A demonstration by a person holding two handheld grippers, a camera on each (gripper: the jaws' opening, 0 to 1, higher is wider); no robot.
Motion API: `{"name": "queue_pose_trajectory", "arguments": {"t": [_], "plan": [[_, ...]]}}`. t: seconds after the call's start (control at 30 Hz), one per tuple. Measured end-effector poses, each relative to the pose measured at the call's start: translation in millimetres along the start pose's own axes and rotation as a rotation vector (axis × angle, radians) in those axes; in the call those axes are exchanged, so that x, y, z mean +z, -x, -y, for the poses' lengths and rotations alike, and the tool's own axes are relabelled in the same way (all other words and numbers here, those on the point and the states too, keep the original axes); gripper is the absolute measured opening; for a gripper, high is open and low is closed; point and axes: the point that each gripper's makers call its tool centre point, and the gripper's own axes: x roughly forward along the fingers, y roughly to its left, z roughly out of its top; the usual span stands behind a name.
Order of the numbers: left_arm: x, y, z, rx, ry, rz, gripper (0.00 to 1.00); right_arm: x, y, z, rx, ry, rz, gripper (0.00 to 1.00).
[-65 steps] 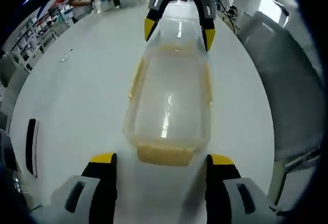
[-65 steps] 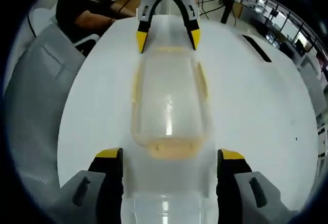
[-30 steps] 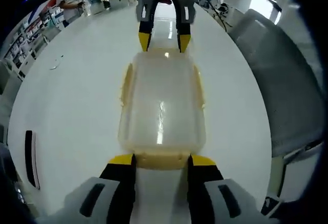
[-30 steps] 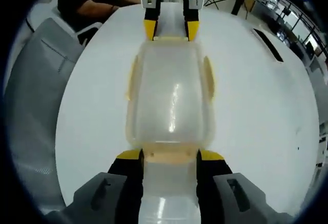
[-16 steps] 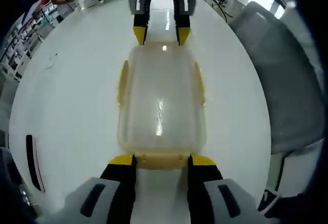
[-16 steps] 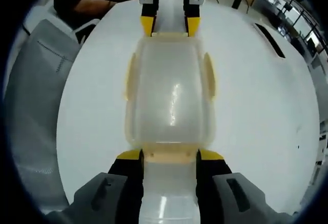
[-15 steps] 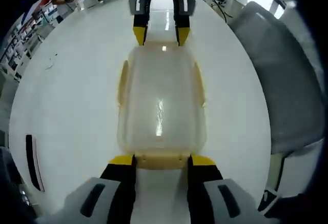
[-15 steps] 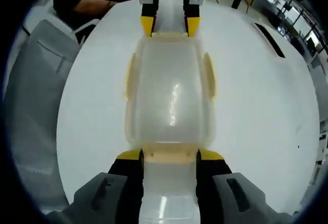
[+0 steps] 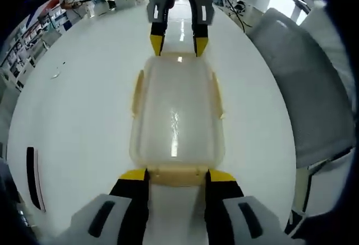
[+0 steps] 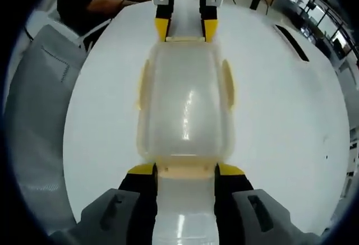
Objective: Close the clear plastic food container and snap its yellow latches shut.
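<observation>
**Two grippers, one at each end of the box**

A clear plastic food container with yellow latches (image 9: 176, 116) sits on a round white table (image 9: 78, 105). Its lid looks to be on already. The box is longer than it is wide, and its long line runs straight from one gripper to the other.

In the left gripper view, the left gripper (image 9: 177, 175) is at the near short end. Its two yellow-tipped jaws are partly closed, and they sit on either side of the yellow end latch (image 9: 176, 176), touching it or almost. I cannot tell if they squeeze it. The right gripper (image 9: 178, 44) is at the far short end, jaws close together.

In the right gripper view, it is the same the other way round. The right gripper (image 10: 184, 170) has its jaws narrow around the near end latch (image 10: 185, 170), and the left gripper (image 10: 185, 31) is at the far end.

The long side latches (image 10: 228, 82) stick out a little, so they may not be snapped down yet. Each gripper is nearest to its own end latch. The side latches lie between the two grippers, about equally near to both.

A grey chair (image 9: 305, 93) stands beside the table.
</observation>
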Motion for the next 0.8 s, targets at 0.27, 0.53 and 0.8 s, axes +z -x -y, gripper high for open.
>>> {"name": "queue_pose_trajectory", "arguments": {"t": [0.27, 0.53, 0.8], "plan": [[15.6, 26.7, -1.1, 0.030, -0.002, -0.002, 0.33, 6.5, 27.5, 0.7, -0.012, 0.003, 0.076, 0.35], [57.0, 46.5, 12.5, 0.081, -0.009, -0.015, 0.33, -5.7, 65.6, -5.9, -0.045, 0.041, 0.121, 0.35], [109.1, 42.9, 26.0, 0.116, -0.016, -0.030, 0.33, -44.0, 94.5, -10.8, -0.063, 0.062, 0.127, 0.36]]}}
